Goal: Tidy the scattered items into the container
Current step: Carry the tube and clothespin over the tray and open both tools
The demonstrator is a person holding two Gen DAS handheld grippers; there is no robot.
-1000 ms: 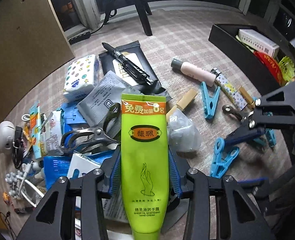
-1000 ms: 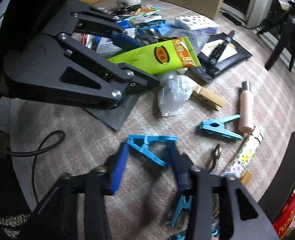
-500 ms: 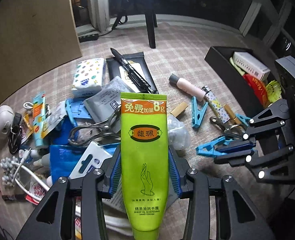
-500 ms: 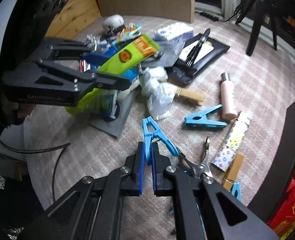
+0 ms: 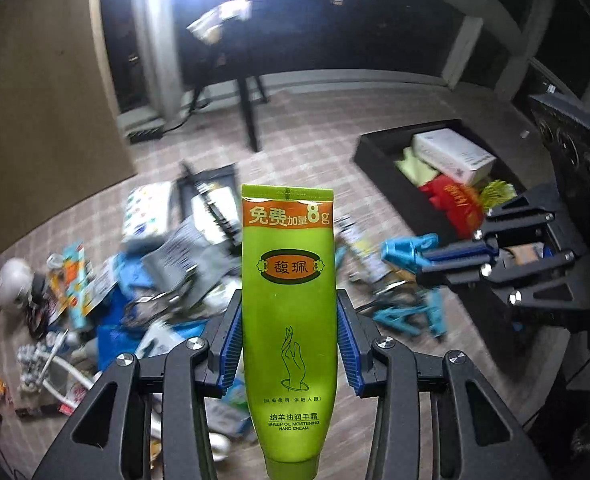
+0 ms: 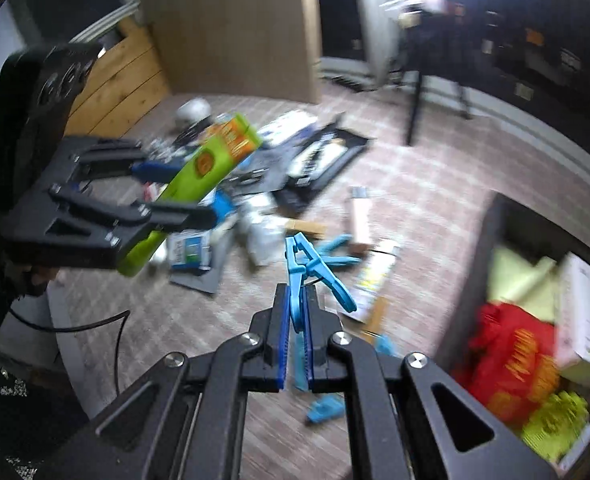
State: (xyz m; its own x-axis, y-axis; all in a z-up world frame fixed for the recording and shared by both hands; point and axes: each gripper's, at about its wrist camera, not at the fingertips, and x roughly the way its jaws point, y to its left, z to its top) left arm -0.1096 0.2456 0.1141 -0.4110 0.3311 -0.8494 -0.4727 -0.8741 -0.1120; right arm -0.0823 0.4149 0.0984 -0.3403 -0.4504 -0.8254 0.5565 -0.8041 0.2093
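Left gripper: jaws part open, clamped on the flat sides of a lime-green plastic hand-cream tube with an orange label band, crimped end far, lifted clear of the table.

Right gripper: jaws have just been closing and now pinch a light-blue plastic clothes peg, raised above the clutter.

Black rectangular container, far right on the table: holds a white carton, a red printed packet, pale green and yellow-green items. Both held things are outside it.
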